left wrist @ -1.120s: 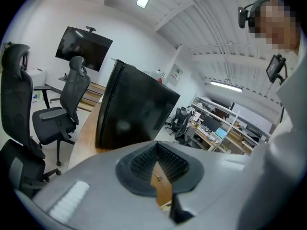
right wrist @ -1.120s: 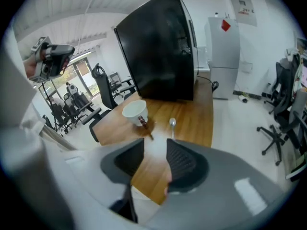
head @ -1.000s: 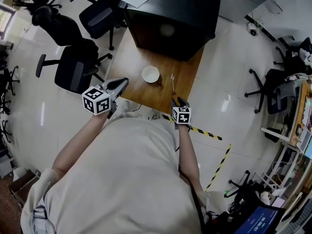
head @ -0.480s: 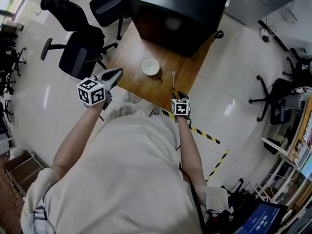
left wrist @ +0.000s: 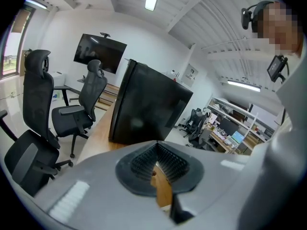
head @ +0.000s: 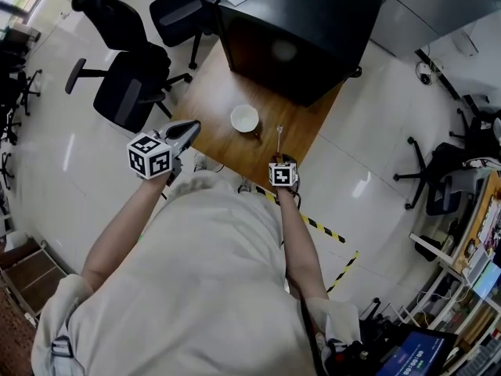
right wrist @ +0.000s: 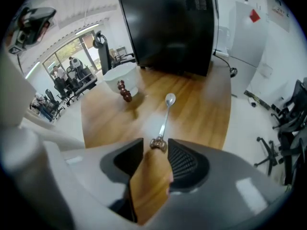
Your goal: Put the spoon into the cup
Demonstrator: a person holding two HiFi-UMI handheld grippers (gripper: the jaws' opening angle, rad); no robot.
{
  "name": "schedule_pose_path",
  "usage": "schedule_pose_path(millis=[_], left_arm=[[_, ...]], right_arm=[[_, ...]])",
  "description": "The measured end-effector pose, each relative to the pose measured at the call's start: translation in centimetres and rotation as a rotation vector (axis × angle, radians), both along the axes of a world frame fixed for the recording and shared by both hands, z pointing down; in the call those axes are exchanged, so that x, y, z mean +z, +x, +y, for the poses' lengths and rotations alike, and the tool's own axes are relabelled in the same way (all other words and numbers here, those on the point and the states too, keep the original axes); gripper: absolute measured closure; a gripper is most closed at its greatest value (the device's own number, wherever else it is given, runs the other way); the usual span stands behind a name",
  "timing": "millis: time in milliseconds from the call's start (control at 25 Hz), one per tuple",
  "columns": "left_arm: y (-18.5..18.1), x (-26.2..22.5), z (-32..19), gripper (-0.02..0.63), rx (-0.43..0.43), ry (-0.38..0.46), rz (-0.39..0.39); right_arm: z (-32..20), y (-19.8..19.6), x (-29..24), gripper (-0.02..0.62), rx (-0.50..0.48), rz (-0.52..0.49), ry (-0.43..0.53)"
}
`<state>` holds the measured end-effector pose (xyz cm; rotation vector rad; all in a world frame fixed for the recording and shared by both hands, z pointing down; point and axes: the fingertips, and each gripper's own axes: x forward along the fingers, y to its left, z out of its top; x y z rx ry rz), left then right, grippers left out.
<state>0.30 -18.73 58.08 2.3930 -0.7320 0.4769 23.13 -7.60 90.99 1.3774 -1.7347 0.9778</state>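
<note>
The right gripper [right wrist: 156, 146], jaws apart and just opening, has the spoon [right wrist: 163, 119] handle's end between its tips and the cup [right wrist: 120, 78] ahead-left, while the left gripper [left wrist: 156, 147] is closed and empty.

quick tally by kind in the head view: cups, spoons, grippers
cup: 1
spoon: 1
grippers: 2 (left gripper, right gripper)
total: 4

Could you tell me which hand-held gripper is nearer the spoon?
The right hand-held gripper: its jaws, just opening, straddle the spoon's handle end; the left hand-held gripper hovers aside.
</note>
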Motion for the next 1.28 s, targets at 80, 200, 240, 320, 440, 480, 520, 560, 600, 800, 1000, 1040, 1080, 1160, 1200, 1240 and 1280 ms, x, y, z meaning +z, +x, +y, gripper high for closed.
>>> schedule_pose_path(millis=[80, 200, 240, 320, 440, 480, 520, 560, 600, 800, 1000, 1040, 1080, 1160, 1200, 1240, 1280], left_arm=[[-0.1, 0.1, -0.4, 0.606, 0.017, -0.001, -0.006], [-0.5, 0.1, -1.1, 0.606, 0.041, 0.0, -0.01], [-0.8, 0.1, -1.5, 0.606, 0.048, 0.003, -0.014], [-1.5, -0.1, -2.4, 0.606, 0.054, 0.004, -0.017], [-2.6, -0.2, -3.6, 0.606, 0.049, 0.002, -0.014], [-2.9, -0.2, -3.9, 0.606, 0.048, 0.001, -0.012], [-3.2, -0.2, -4.3, 0.606, 0.049, -0.001, -0.009], [-3.5, -0.1, -4.5, 0.606, 0.051, -0.005, -0.006], [-3.6, 0.0, -4.8, 0.606, 0.055, -0.008, -0.002], [-3.8, 0.2, -5.4, 0.606, 0.08, -0.019, 0.018], [-3.2, 0.7, -5.7, 0.606, 0.112, -0.039, 0.045], [-3.1, 0.8, -5.7, 0.606, 0.119, -0.042, 0.05], [-2.9, 1.0, -5.7, 0.606, 0.127, -0.046, 0.055], [-2.6, 1.2, -5.7, 0.606, 0.141, -0.05, 0.065], [-2.5, 1.3, -5.6, 0.606, 0.146, -0.052, 0.069], [-2.4, 1.4, -5.6, 0.606, 0.15, -0.054, 0.073], [-2.4, 1.5, -5.6, 0.606, 0.153, -0.055, 0.076]], right_arm=[[-0.4, 0.0, 0.0, 0.443, 0.005, 0.027, -0.014], [0.4, 0.7, 1.1, 0.443, 0.043, 0.08, -0.077], [0.4, 0.7, 1.5, 0.443, 0.043, 0.091, -0.083], [-0.1, 0.4, 1.7, 0.443, 0.04, 0.104, -0.076], [-0.6, 0.0, 1.1, 0.445, 0.046, 0.108, -0.057], [-0.6, -0.1, 0.9, 0.453, 0.053, 0.111, -0.057], [-0.6, -0.1, 0.9, 0.466, 0.06, 0.114, -0.058], [-0.6, -0.2, 0.8, 0.466, 0.067, 0.116, -0.059], [-0.5, -0.2, 0.8, 0.468, 0.075, 0.115, -0.062], [-0.2, -0.3, -0.3, 0.469, 0.153, 0.069, -0.037], [-1.4, -1.4, -4.9, 0.469, 0.185, 0.028, 0.049], [-1.7, -1.7, -5.9, 0.469, 0.181, 0.021, 0.066], [-2.0, -2.1, -6.8, 0.469, 0.174, 0.013, 0.083], [-2.5, -2.9, -8.6, 0.469, 0.153, 0.003, 0.111], [-2.7, -3.3, -9.4, 0.469, 0.14, 0.001, 0.122], [-2.8, -3.8, -10.1, 0.469, 0.127, -0.002, 0.13], [-2.9, -4.3, -10.8, 0.469, 0.113, -0.005, 0.137]])
